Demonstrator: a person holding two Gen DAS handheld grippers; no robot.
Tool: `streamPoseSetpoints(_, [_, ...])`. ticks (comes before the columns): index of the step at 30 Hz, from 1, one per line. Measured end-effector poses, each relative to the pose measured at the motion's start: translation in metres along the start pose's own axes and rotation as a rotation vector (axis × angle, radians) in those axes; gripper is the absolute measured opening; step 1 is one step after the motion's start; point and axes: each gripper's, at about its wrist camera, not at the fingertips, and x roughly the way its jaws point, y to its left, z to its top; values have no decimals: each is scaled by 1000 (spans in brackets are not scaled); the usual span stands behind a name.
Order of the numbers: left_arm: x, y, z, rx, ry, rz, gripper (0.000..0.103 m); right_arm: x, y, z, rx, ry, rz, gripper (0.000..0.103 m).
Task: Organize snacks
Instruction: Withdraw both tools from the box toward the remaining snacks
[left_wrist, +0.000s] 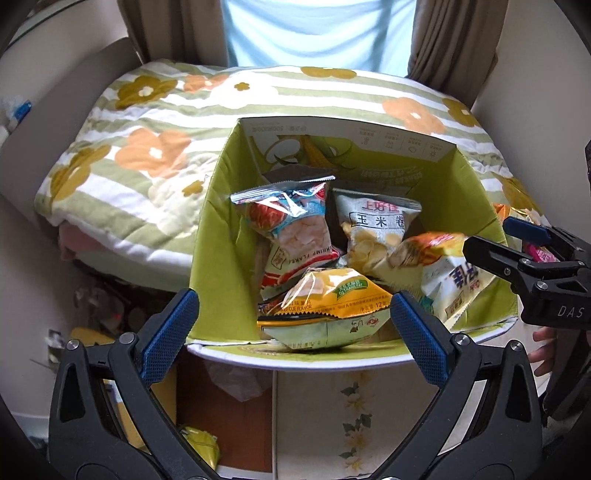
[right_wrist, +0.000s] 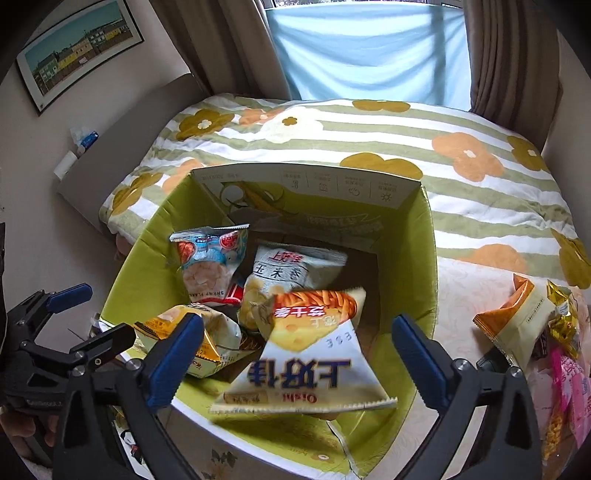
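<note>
An open green cardboard box (left_wrist: 218, 236) (right_wrist: 147, 258) holds several snack bags: a blue-red shrimp flakes bag (left_wrist: 295, 232) (right_wrist: 208, 264), a white corn roll bag (left_wrist: 373, 229) (right_wrist: 284, 273), and a yellow barbecue chips bag (left_wrist: 325, 306) (right_wrist: 199, 339). A white-orange cheese stick bag (right_wrist: 306, 354) (left_wrist: 447, 273) looks blurred over the box's near right corner, between my right fingers but not touched by them. My left gripper (left_wrist: 293, 328) is open and empty at the box's near edge. My right gripper (right_wrist: 297, 358) is open; it also shows in the left wrist view (left_wrist: 517, 243).
The box sits on a table with a floral cloth (right_wrist: 465, 295), against a bed with a striped flower quilt (left_wrist: 155, 147) (right_wrist: 443, 155). More snack packets (right_wrist: 524, 325) lie on the table right of the box. Cluttered floor lies left of the table (left_wrist: 110, 306).
</note>
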Motion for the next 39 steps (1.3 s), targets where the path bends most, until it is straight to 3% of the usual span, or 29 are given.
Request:
streamPoseSetpoints(15, [-8,0,-9,13,-11,-70,102,-21,9,-16,9,14,-37,101])
streamPoseSetpoints(24, [-11,-29,-2,76,-26,-129,102,-49,-5,-31,36,-20,-113,101])
streamPoseSetpoints(33, [-17,-102,13,176,-48,-175,102,-85,-62,-44,124,-68,-162,101])
streamPoseSetpoints(39, [-22,-174,24,220,-64,-208,102,-117,-123,-46,176,-108,-275,101])
